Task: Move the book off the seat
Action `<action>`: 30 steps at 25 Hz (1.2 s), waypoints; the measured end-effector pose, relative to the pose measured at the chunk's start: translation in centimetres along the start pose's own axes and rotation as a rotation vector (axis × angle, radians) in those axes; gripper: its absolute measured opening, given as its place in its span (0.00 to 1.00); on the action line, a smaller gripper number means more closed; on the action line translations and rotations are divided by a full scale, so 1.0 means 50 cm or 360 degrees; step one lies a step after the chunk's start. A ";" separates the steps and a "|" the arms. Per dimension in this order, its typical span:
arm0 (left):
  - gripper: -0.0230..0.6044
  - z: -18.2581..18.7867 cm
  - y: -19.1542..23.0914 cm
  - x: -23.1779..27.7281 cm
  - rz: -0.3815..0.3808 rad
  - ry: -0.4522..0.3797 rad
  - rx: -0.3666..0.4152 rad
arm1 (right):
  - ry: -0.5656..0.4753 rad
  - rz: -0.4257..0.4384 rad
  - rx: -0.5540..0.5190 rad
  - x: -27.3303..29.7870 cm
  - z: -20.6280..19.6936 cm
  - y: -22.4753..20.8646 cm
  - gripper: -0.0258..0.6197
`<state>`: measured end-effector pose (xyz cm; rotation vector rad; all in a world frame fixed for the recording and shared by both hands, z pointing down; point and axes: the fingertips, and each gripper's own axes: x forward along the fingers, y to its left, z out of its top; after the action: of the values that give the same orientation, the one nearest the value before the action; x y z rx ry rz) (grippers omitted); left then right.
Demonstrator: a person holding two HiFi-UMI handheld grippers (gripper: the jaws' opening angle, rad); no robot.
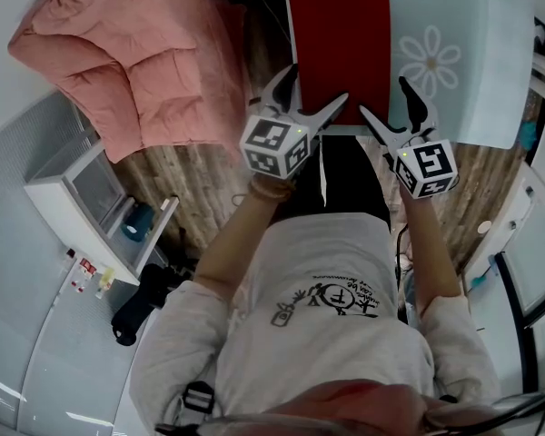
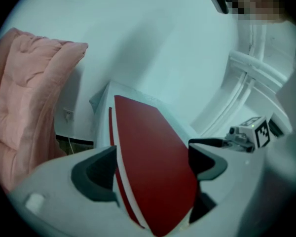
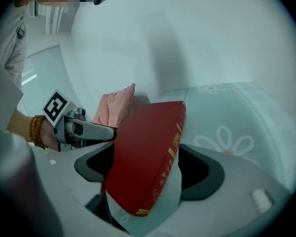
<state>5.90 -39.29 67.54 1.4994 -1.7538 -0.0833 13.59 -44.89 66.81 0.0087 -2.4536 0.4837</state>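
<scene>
- Step in hand: grasp and lift-off. The book (image 1: 338, 48), a red hardback, lies over the pale seat (image 1: 454, 98) with its near edge at the seat's front edge.
- Left tool (image 1: 316, 84): pinching the near left corner. In the left gripper view the red cover and white page edge fill the gap from pad to pad.
- Right tool (image 1: 382, 95): pinching the near right corner, jaws set wide. In the right gripper view the gold-lettered spine stands between the pads.
- Cannot tell whether the book's far end rests on the seat or has cleared it.
- Judgement: task early. Grip taken on both sides, but the book is over the seat, not off it.
- Next move calls for: raise both tools together at the same rate so the book does not twist between the pads, then carry it sideways or back until clear of the seat's edge. No set-down place is named. Wooden floor (image 1: 200, 189) shows below, and a pink quilt (image 1: 118, 62) lies to the left.
- Risk, as I judge it: only the near corners are held, so the far end may droop and lever out of the pads.
- Pose: both forearms reach forward from the body, roughly parallel. The tools point ahead and downward, marker cubes facing up. A bead bracelet (image 1: 271, 189) sits on the left wrist.
</scene>
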 end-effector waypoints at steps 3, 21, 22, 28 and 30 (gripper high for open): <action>0.75 0.030 -0.020 -0.016 -0.0005 -0.0027 0.0031 | -0.0034 -0.0005 -0.0042 -0.017 0.034 0.012 0.66; 0.54 0.270 -0.210 -0.192 -0.0126 -0.0280 0.0383 | -0.0338 0.0081 -0.0395 -0.193 0.312 0.158 0.37; 0.54 0.282 -0.222 -0.203 -0.0136 -0.0297 0.0410 | -0.0360 0.0083 -0.0417 -0.204 0.327 0.167 0.35; 0.41 0.352 -0.310 -0.268 -0.0224 -0.0412 0.0560 | -0.0482 0.0100 -0.0505 -0.278 0.410 0.221 0.24; 0.36 0.373 -0.336 -0.288 -0.0249 -0.0448 0.0590 | -0.0513 0.0124 -0.0536 -0.300 0.431 0.242 0.21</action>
<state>7.61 -40.04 38.67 1.9722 -1.9461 -0.0527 11.54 -42.65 38.05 -0.1607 -2.8321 0.0997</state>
